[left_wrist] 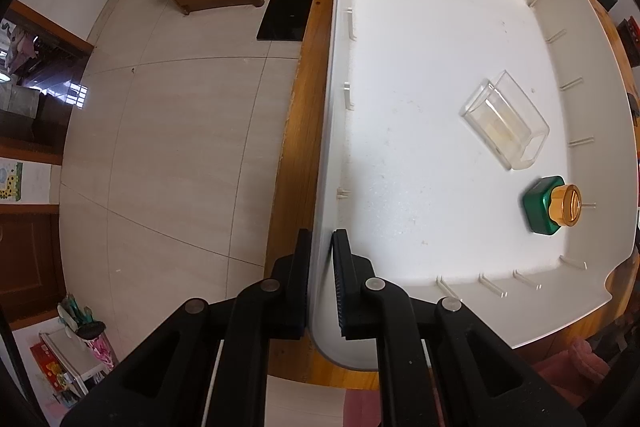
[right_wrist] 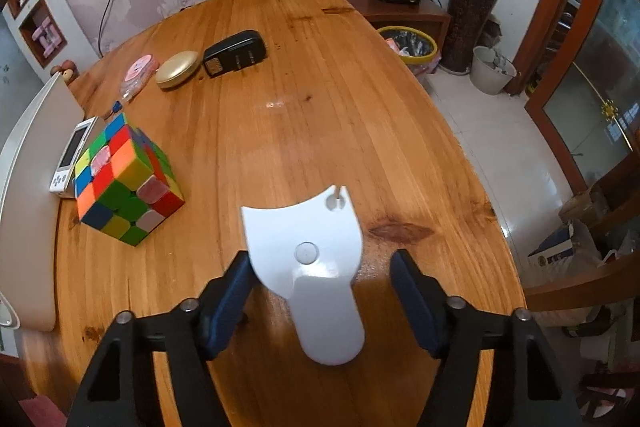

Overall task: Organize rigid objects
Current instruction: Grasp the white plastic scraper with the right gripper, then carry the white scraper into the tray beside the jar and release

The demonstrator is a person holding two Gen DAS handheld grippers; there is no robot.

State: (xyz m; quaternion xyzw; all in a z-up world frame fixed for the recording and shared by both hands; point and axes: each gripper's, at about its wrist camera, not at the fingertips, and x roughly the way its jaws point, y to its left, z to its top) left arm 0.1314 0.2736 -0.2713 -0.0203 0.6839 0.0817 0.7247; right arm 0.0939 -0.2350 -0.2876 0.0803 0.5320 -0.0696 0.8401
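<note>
In the left wrist view my left gripper [left_wrist: 321,251] is shut on the near left wall of a white plastic bin [left_wrist: 328,131]. A clear plastic box [left_wrist: 505,125] and a green bottle with a gold cap [left_wrist: 551,206] lie inside the bin. In the right wrist view my right gripper [right_wrist: 322,275] is open, its fingers on either side of a flat white plastic piece [right_wrist: 312,267] lying on the wooden table [right_wrist: 340,107]. A Rubik's cube [right_wrist: 126,183] stands to the left. The bin's wall [right_wrist: 32,207] shows at the far left.
On the table lie a white handheld device [right_wrist: 74,155], a gold round case [right_wrist: 178,69], a black power adapter [right_wrist: 235,53] and a pink packet [right_wrist: 138,73]. The table's right edge drops to a tiled floor with a yellow bin [right_wrist: 408,45] and a white bucket [right_wrist: 492,69].
</note>
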